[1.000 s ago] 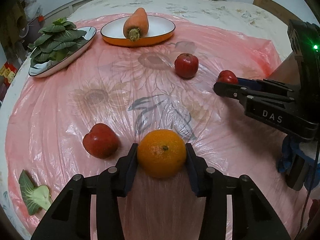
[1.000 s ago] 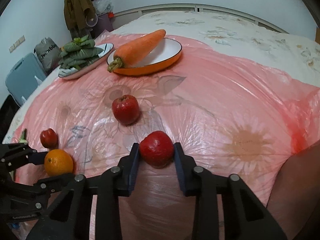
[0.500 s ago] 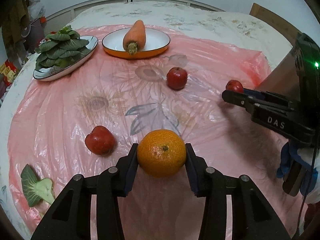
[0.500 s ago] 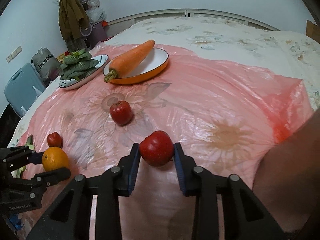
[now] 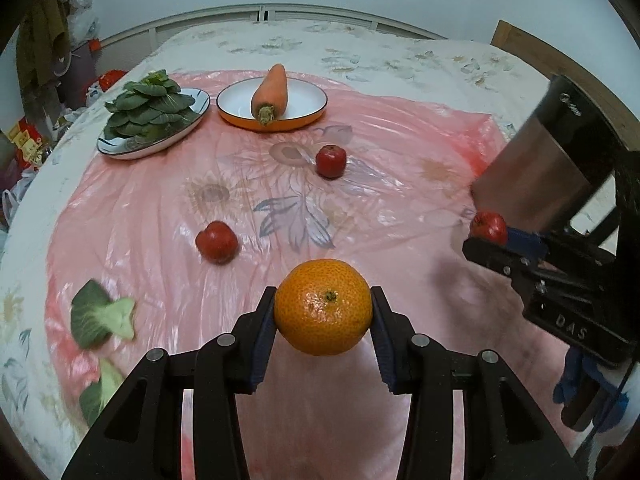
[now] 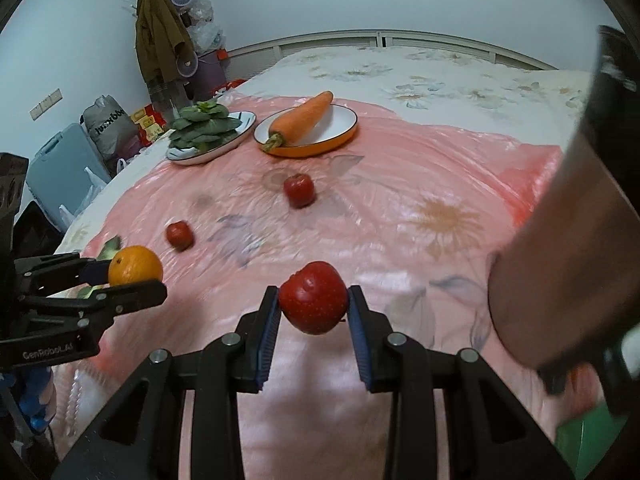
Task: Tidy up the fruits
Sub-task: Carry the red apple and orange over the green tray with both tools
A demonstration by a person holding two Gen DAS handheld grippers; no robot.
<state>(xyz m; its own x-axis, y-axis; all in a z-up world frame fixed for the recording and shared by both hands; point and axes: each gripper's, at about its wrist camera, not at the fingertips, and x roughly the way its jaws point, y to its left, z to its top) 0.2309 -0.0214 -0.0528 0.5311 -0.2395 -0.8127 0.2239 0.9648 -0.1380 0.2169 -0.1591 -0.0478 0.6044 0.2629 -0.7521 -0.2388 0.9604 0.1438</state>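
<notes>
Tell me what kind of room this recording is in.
Most likely a bedroom: the produce lies on a pink plastic sheet spread over a floral-covered bed, with a coat hung by the wall.

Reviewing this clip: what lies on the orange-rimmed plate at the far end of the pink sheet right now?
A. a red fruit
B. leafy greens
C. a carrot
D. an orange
C: a carrot lies across the orange-rimmed plate, while the leafy greens are piled on the neighbouring plate and the orange is held in the left gripper's jaws.
</notes>
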